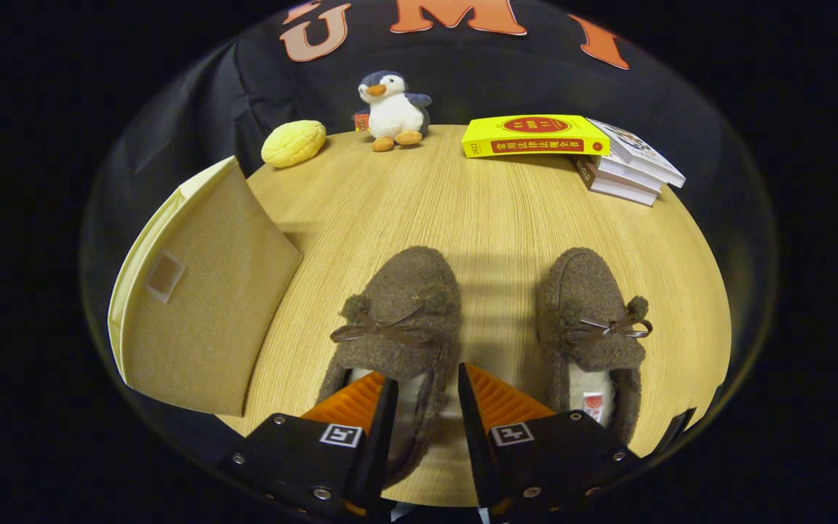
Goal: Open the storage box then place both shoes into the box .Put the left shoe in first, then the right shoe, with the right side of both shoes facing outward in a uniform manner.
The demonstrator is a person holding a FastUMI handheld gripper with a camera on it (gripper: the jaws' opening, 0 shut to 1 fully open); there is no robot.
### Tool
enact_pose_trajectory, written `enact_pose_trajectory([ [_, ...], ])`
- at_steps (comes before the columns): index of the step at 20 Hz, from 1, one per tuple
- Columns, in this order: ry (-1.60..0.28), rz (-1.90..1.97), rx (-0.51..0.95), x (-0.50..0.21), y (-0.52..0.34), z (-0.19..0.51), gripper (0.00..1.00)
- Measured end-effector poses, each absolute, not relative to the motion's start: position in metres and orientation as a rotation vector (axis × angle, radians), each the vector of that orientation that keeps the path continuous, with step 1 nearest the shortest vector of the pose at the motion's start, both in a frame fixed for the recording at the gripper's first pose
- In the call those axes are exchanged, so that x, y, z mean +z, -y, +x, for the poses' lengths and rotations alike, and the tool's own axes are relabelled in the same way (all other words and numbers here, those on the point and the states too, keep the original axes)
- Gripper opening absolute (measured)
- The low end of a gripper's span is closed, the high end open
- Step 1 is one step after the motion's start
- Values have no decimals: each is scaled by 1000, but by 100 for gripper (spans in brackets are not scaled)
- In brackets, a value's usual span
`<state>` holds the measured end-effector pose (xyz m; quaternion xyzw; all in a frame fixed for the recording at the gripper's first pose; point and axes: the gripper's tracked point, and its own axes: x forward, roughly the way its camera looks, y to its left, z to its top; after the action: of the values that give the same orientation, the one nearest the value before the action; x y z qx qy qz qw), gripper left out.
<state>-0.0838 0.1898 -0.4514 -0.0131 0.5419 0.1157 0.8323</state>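
Two brown fuzzy shoes with small bows lie on the wooden table, toes pointing away from me. My gripper is over the heel end of the shoe nearer the box. One finger sits over that shoe's opening and the other just outside its side wall, so the wall lies in the gap. The fingers stand apart and do not press on it. The other shoe lies beside it, on the side away from the box. The beige fabric storage box stands close to the first shoe, its panel with a small square patch facing me.
At the table's far edge sit a yellow bun-shaped toy, a plush penguin, and a yellow book resting on a stack of books. Bare wood stretches between the shoes and these items.
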Motion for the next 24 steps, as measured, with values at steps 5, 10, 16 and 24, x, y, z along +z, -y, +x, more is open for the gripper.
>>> enact_pose_trajectory([
  [5,-1184,12,177,-471,-188,-84,25],
  [10,-1220,112,163,-471,-192,-84,8],
  [16,-1240,155,138,-445,-195,-91,4],
  [24,-1187,226,190,-353,-223,-81,4],
])
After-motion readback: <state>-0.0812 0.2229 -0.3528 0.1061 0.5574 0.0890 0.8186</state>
